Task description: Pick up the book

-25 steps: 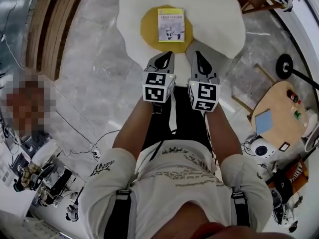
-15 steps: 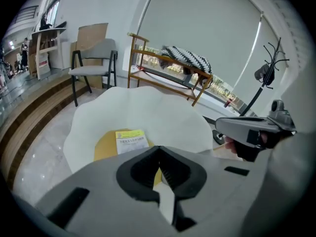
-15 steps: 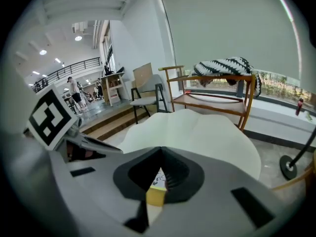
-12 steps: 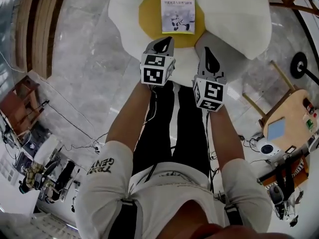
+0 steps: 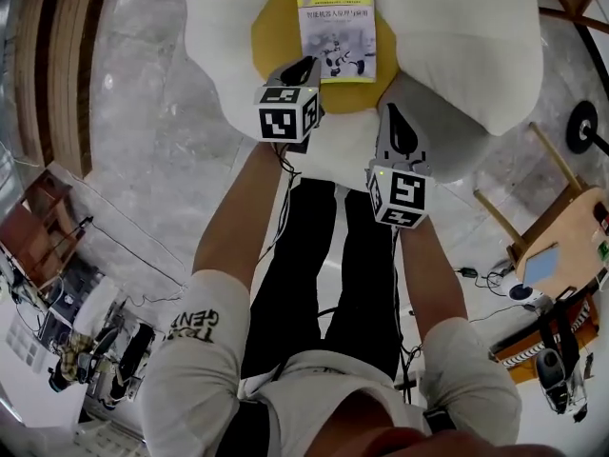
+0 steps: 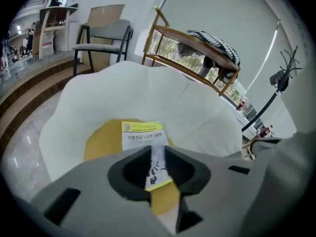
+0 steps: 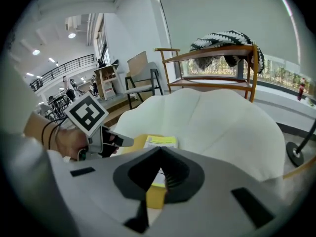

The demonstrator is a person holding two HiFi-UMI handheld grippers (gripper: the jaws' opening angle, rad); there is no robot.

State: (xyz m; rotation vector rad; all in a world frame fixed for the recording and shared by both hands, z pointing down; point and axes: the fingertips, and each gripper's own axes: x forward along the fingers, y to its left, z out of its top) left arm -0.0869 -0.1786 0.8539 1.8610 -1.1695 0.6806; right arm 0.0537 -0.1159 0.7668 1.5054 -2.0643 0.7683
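The book (image 5: 337,34) lies flat, cover up, on the yellow round centre (image 5: 271,41) of a white egg-shaped cushion (image 5: 466,36). My left gripper (image 5: 303,65) hangs over the yellow patch's near edge, just left of the book's lower corner, jaws shut and empty. My right gripper (image 5: 391,112) is lower right of the book, over the white part, also shut and empty. In the left gripper view the book (image 6: 142,134) shows just beyond the left gripper (image 6: 157,148). The right gripper view has the book (image 7: 161,142) past the right gripper (image 7: 161,147), with the left gripper (image 7: 126,141) at its left.
A wooden rack with a striped knit throw (image 7: 226,41) stands behind the cushion, a grey chair (image 6: 102,33) beside it. Wooden steps (image 5: 52,55) run along the left. A stand's round base (image 5: 581,127) and a small wooden table (image 5: 571,246) are on the right. Cables (image 5: 143,255) lie on the floor.
Both grippers have come down toward the cushion. The left one has gone further forward, to the yellow patch beside the book. The book looks larger and nearer.
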